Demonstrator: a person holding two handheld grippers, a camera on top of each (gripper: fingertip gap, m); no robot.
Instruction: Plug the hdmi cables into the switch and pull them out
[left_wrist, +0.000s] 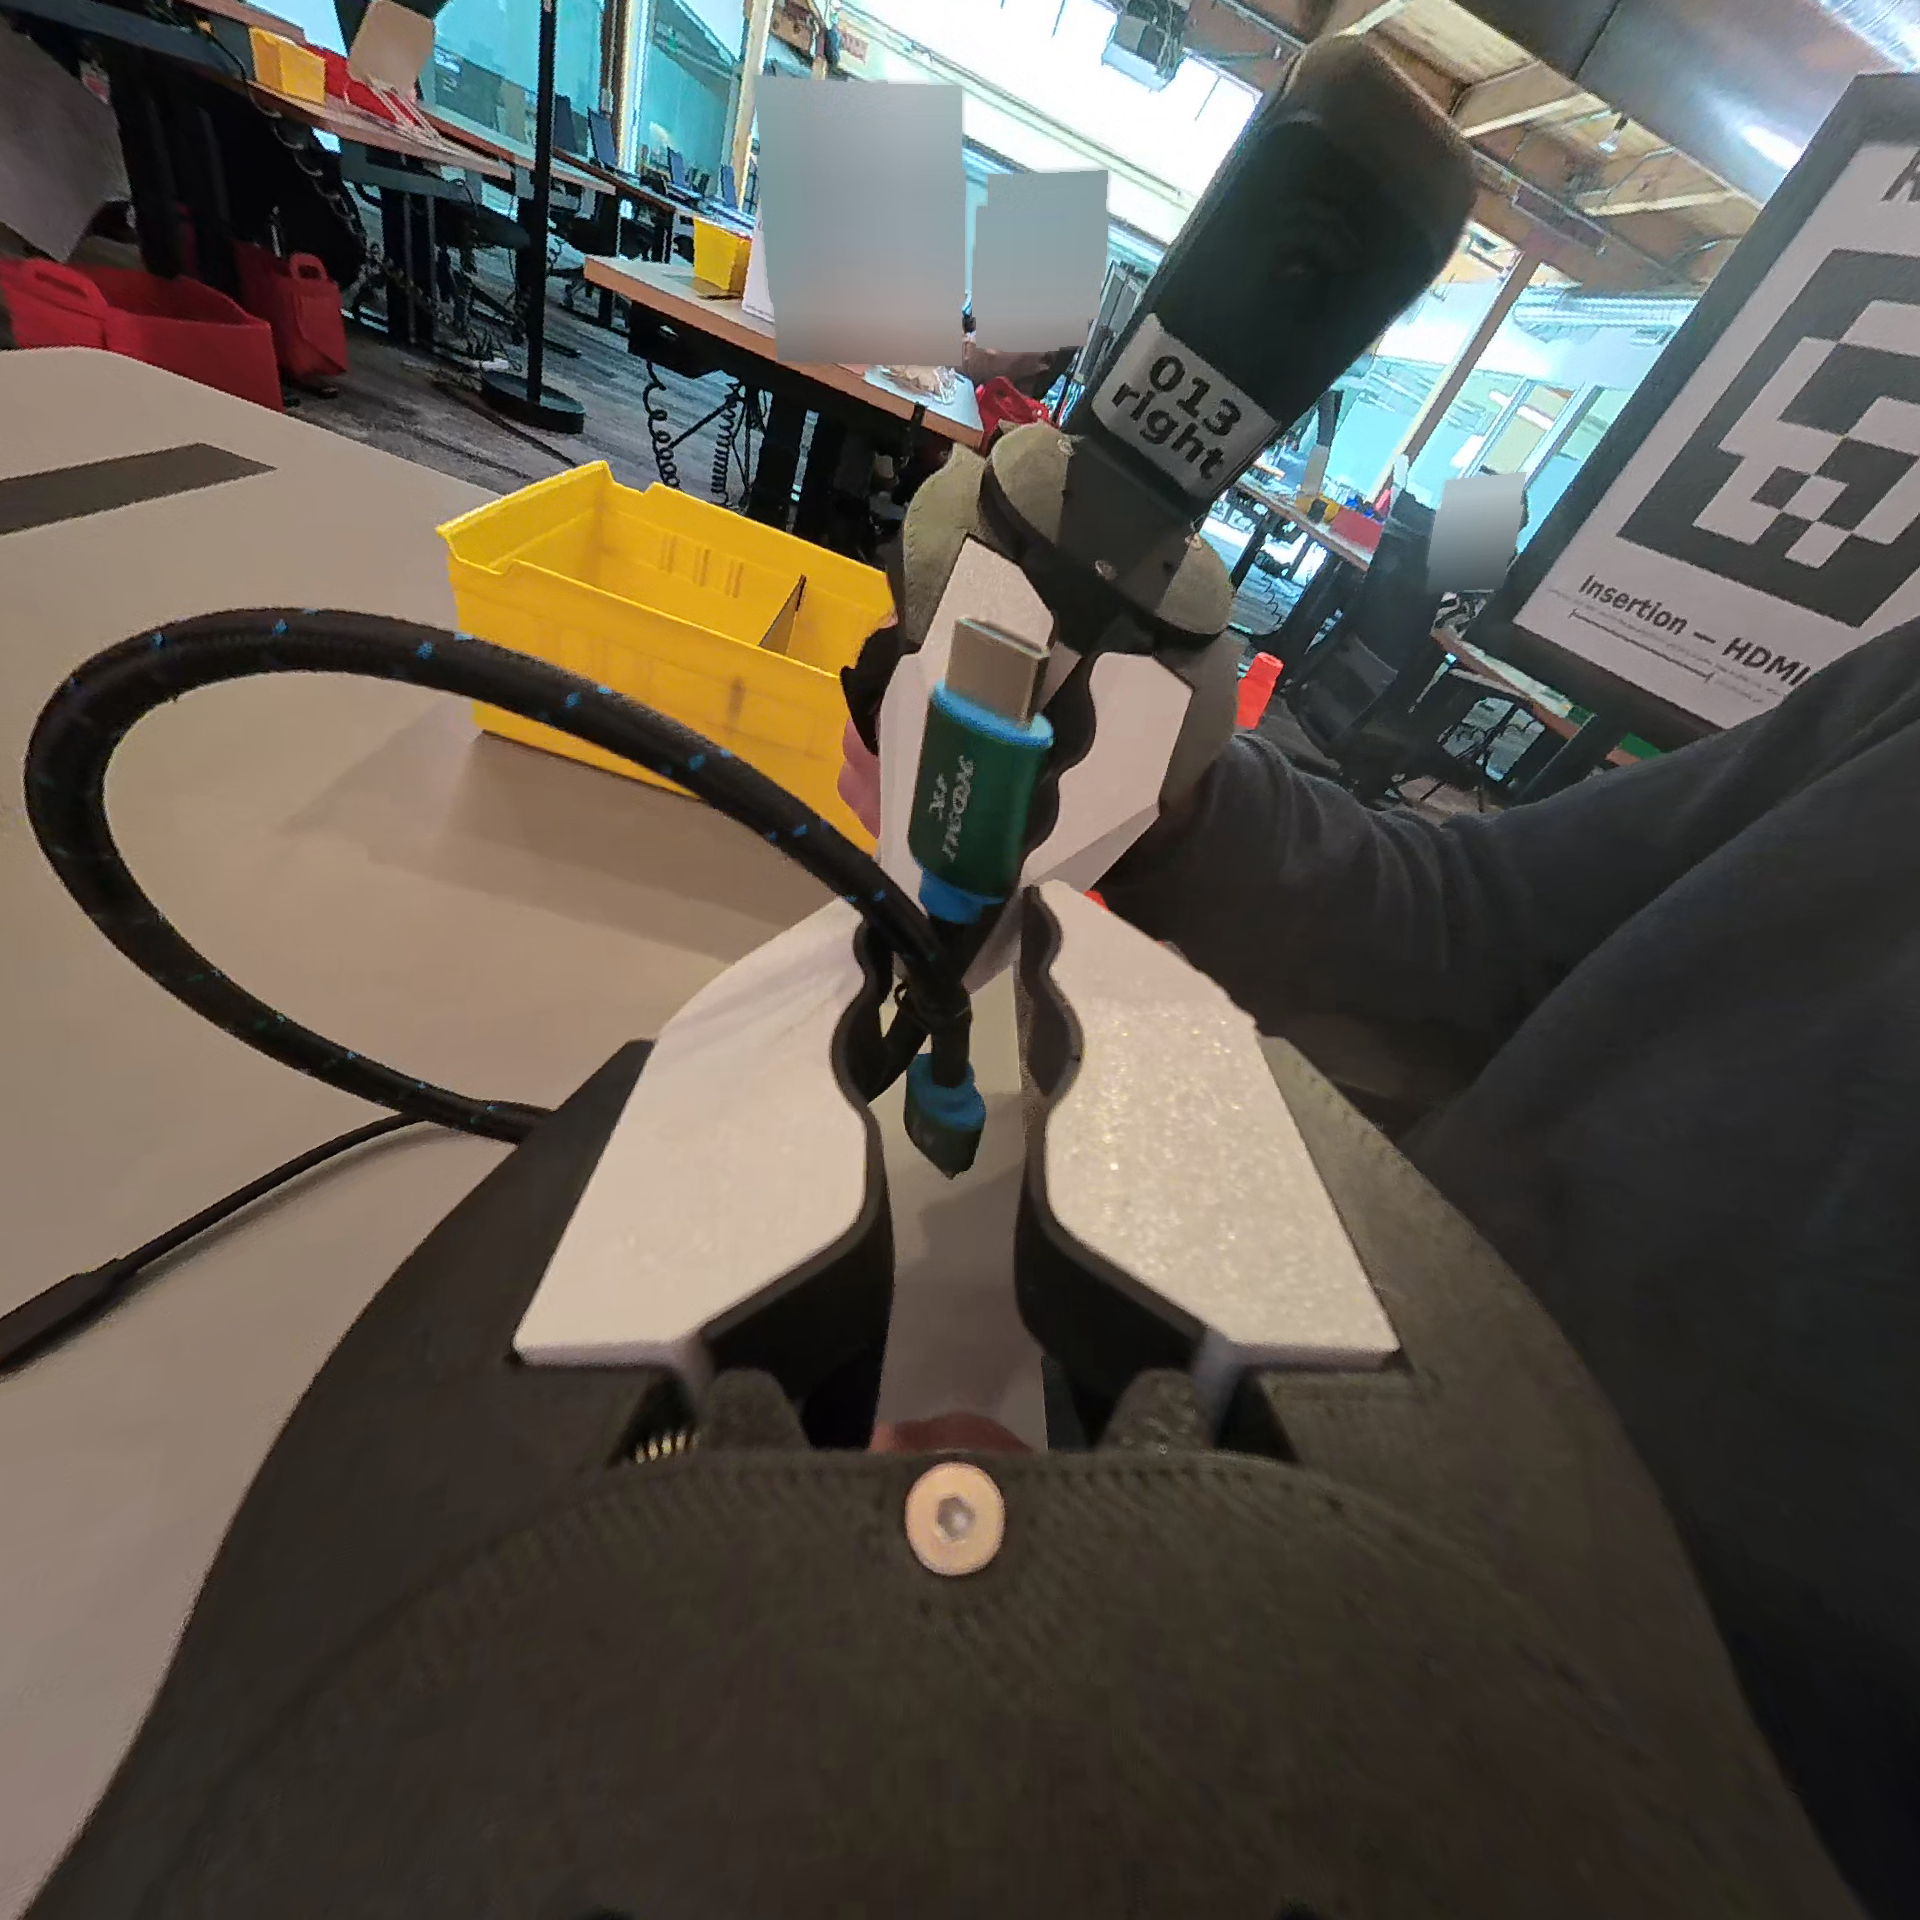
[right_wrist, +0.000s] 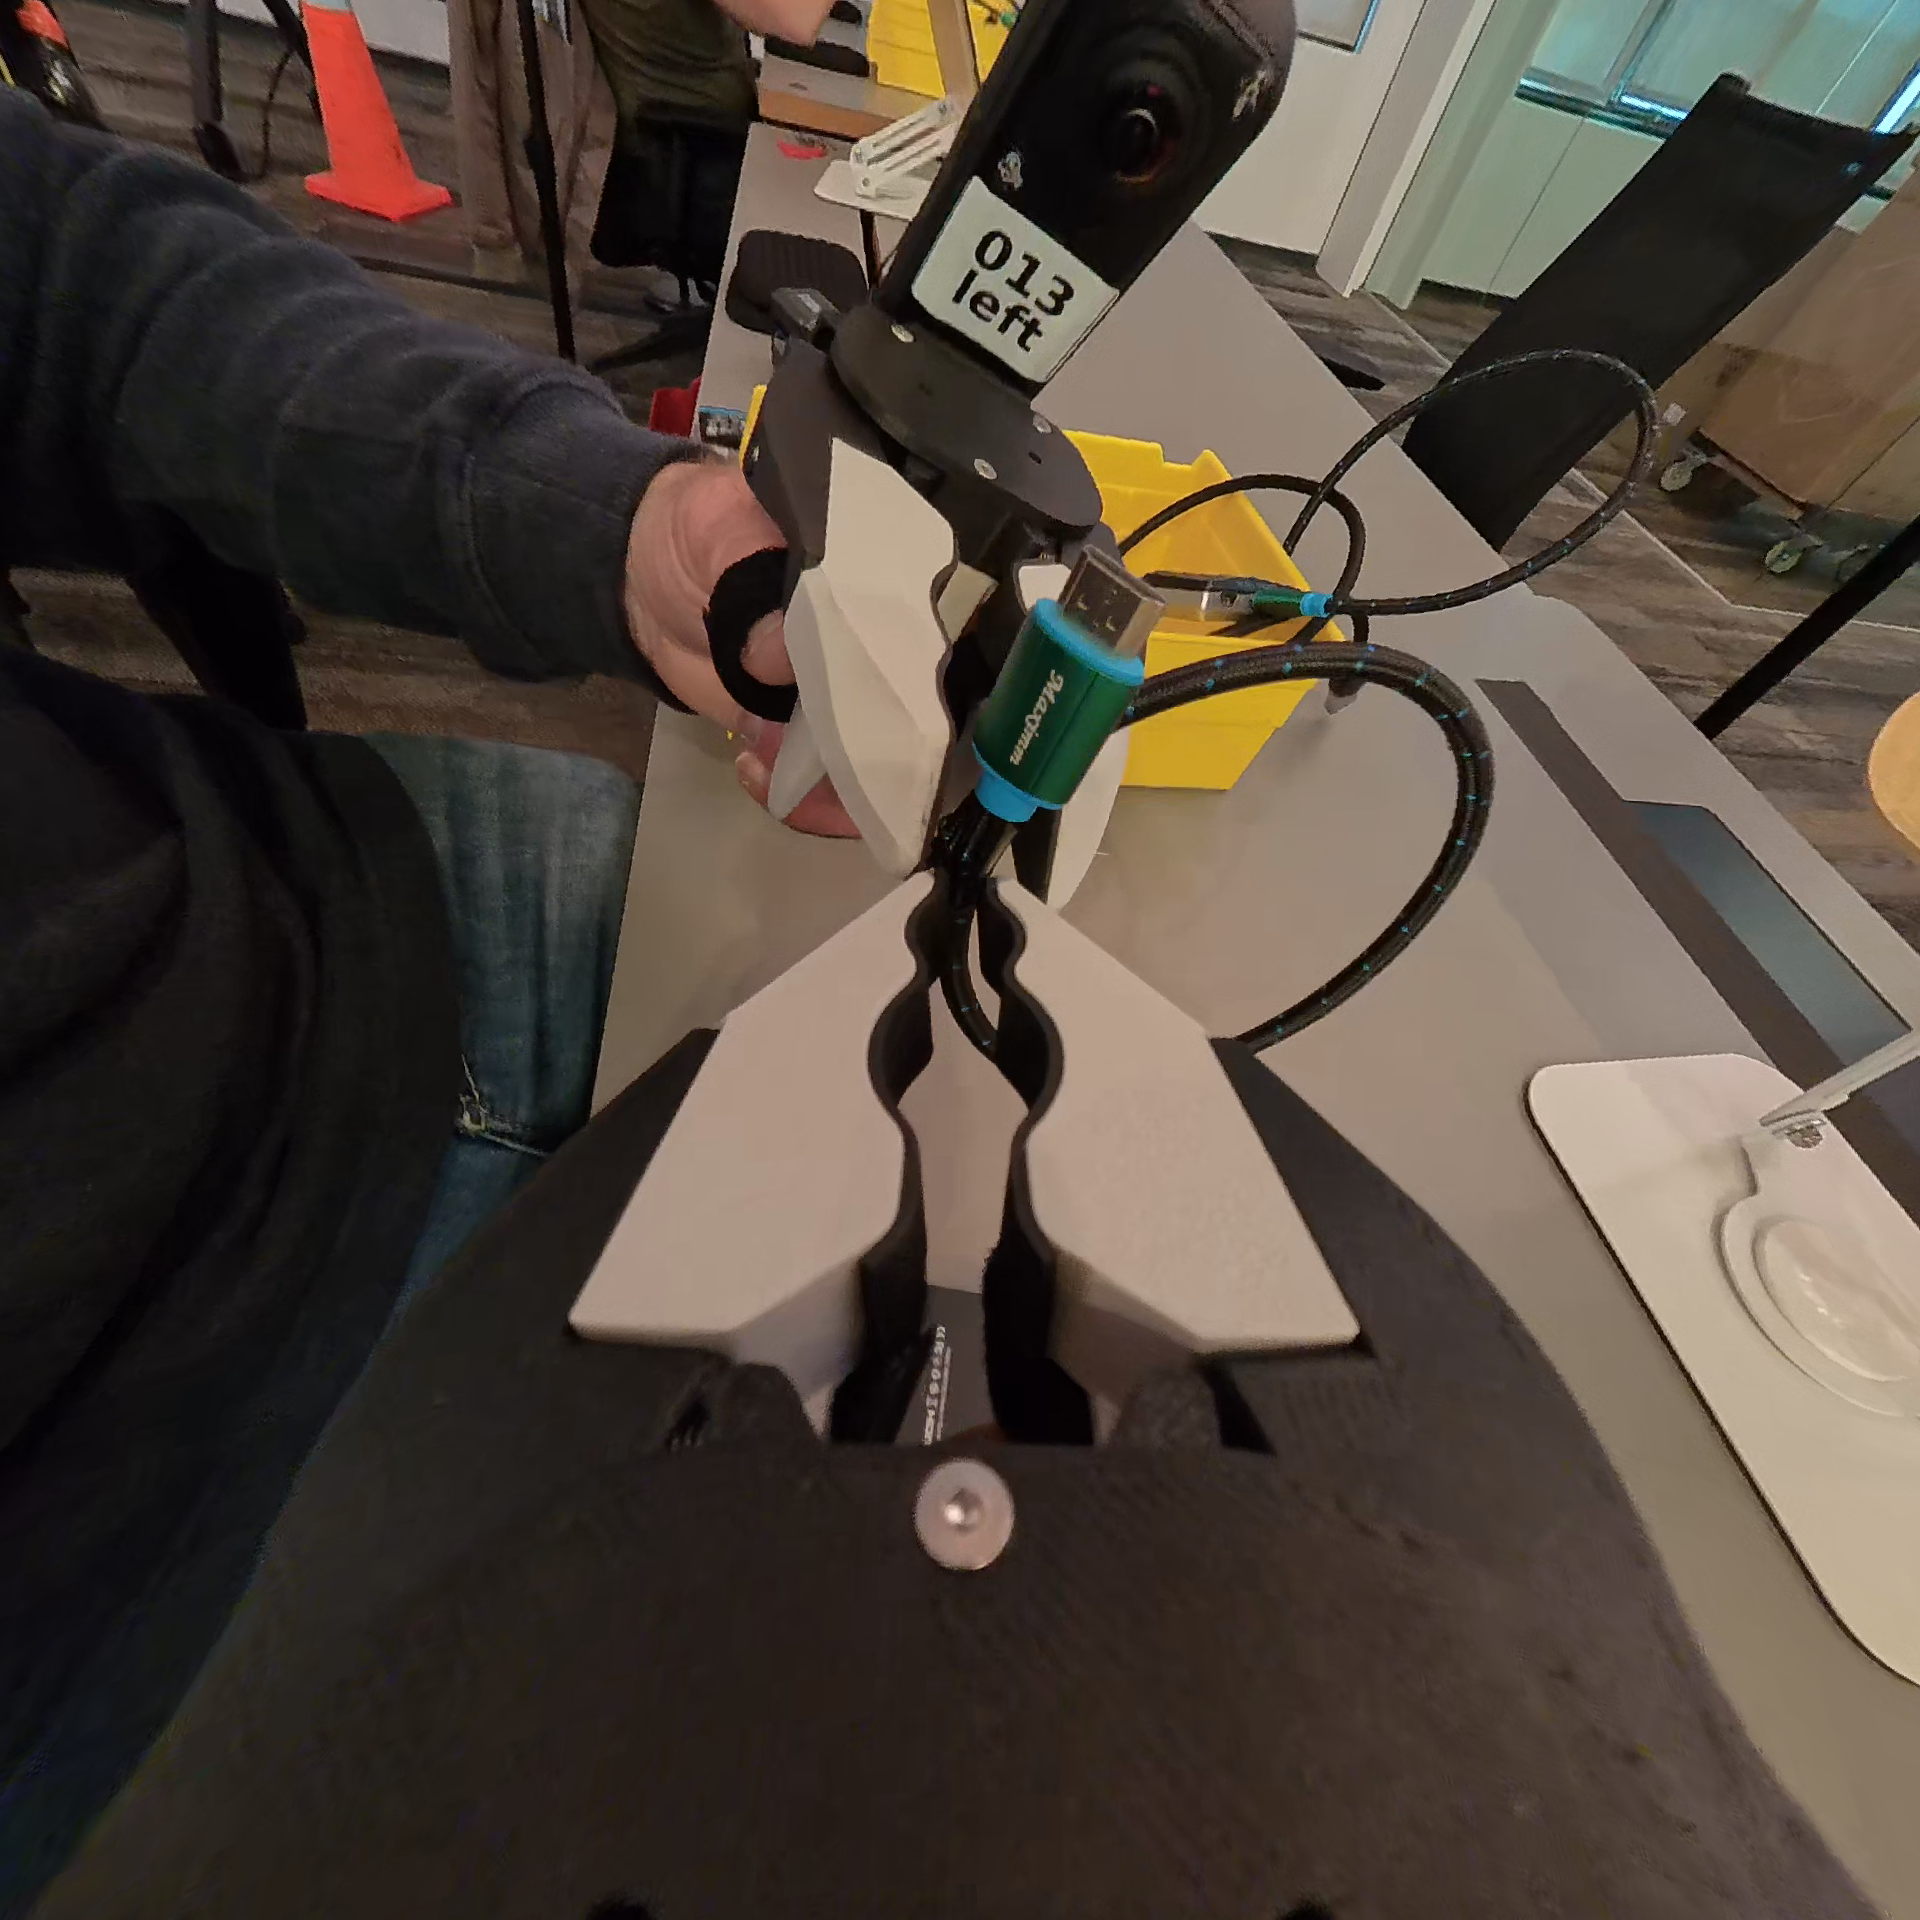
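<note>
Left wrist view first: looks like early days on this one. Green plug (left_wrist: 977, 790) of the thick braided cable (left_wrist: 260, 634) up in the air between both sets of tongs, metal end pointing up, plugged into nothing. Right tongs (right_wrist: 958, 899) pressed nearly together on that cable just below the plug, pinching it. Left tongs (left_wrist: 945, 920) partly spread, same cable running through the gap and leaning on one finger; can't tell whether gripping or just cradling. Other end (left_wrist: 940, 1117) of the cable dangling between the left fingers.

Dark box with white print (right_wrist: 940, 1382) peeking out under the right tongs, probably the switch. Ports hidden, so no way to check for plugs already in. Going by that, guessing all the plugging in and pulling out left to do, at least for this cable.

Containers: just one yellow bin (left_wrist: 623, 675) on the bench (left_wrist: 364, 883) behind the tongs. Only a brown cardboard divider (left_wrist: 784, 623) showing inside from the left side. Over in the right wrist view, thinner second cable (right_wrist: 1507, 374) looping above it, second plug (right_wrist: 1236, 601) sitting across the bin's near edge; can't tell if resting inside or just over it.
</note>
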